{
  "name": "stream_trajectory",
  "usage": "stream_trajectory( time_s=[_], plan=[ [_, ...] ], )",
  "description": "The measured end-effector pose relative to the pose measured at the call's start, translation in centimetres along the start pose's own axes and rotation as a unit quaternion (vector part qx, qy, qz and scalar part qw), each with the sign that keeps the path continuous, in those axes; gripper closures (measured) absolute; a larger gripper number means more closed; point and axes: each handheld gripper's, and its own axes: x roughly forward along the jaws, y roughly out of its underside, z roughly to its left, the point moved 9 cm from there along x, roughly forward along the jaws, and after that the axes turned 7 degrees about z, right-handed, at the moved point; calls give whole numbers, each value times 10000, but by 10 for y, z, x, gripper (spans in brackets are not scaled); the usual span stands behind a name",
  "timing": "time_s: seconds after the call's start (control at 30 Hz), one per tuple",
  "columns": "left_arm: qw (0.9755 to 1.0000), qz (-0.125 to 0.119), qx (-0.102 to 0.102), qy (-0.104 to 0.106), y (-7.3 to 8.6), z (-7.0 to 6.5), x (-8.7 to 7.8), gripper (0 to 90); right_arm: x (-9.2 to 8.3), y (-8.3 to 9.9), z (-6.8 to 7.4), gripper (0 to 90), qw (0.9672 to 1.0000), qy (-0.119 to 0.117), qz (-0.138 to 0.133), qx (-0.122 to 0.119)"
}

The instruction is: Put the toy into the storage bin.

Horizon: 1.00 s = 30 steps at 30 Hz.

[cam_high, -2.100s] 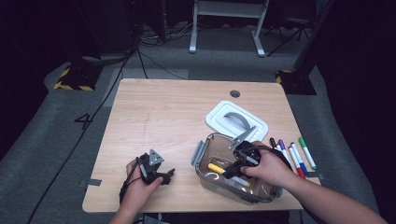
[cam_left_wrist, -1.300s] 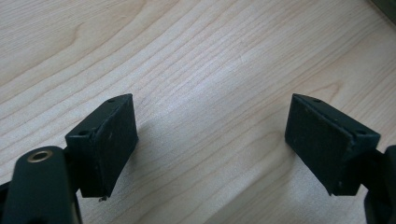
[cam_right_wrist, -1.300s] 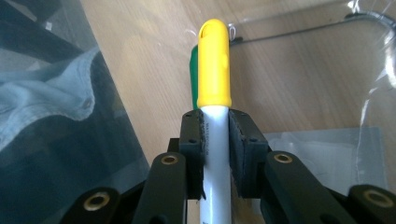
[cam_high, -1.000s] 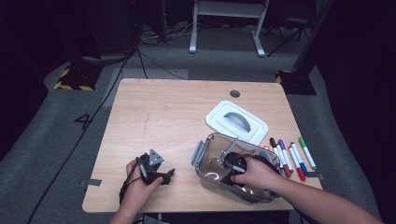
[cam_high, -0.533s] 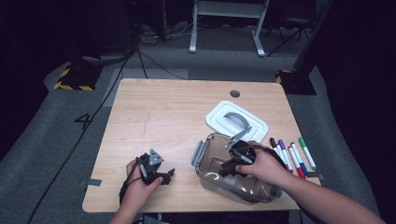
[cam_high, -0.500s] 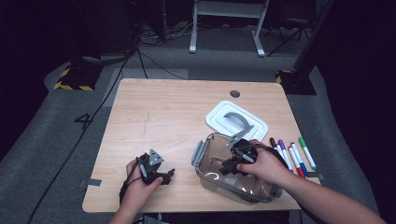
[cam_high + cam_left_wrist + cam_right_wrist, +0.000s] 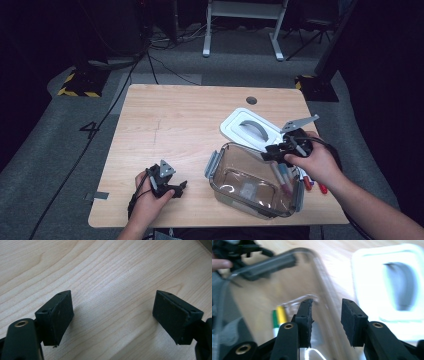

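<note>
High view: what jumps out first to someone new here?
The clear plastic container near the table's front edge, with markers lying in its right side. Right behind it lies its white lid with a grey handle. The right gripper hangs over the container's back rim, its jaws having just been opening with nothing between them, while the left gripper rests open at the front left.

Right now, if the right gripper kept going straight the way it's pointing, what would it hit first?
Probably the clear plastic container's rim, which runs between the open jaws of the right gripper. The white lid with the grey handle lies beyond. Blur makes depth uncertain.
</note>
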Motion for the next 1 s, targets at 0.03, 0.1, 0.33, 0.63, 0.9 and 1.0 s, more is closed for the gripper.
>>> stream_trajectory(
  time_s=[0.03,0.1,0.33,0.63,0.9,1.0],
  plan=[
    [10000,0,-2,1,0,0,0,175,-4,2,-8,620,9999,121,-29,43],
    [10000,28,-16,38,0,-1,0,174,-10,7,-26,628,9992,365,-32,179],
    [10000,49,-2,41,-2,0,2,152,-30,35,-85,639,9923,894,-120,852],
    [10000,41,-11,59,-3,1,3,150,-41,79,-133,643,9807,1436,17,1326],
    [10000,39,-8,47,-3,1,3,150,-35,121,-161,643,9699,1615,235,1805],
    [10000,44,-14,51,-3,1,3,150,-29,136,-169,642,9664,1615,314,1974]
  ],
)
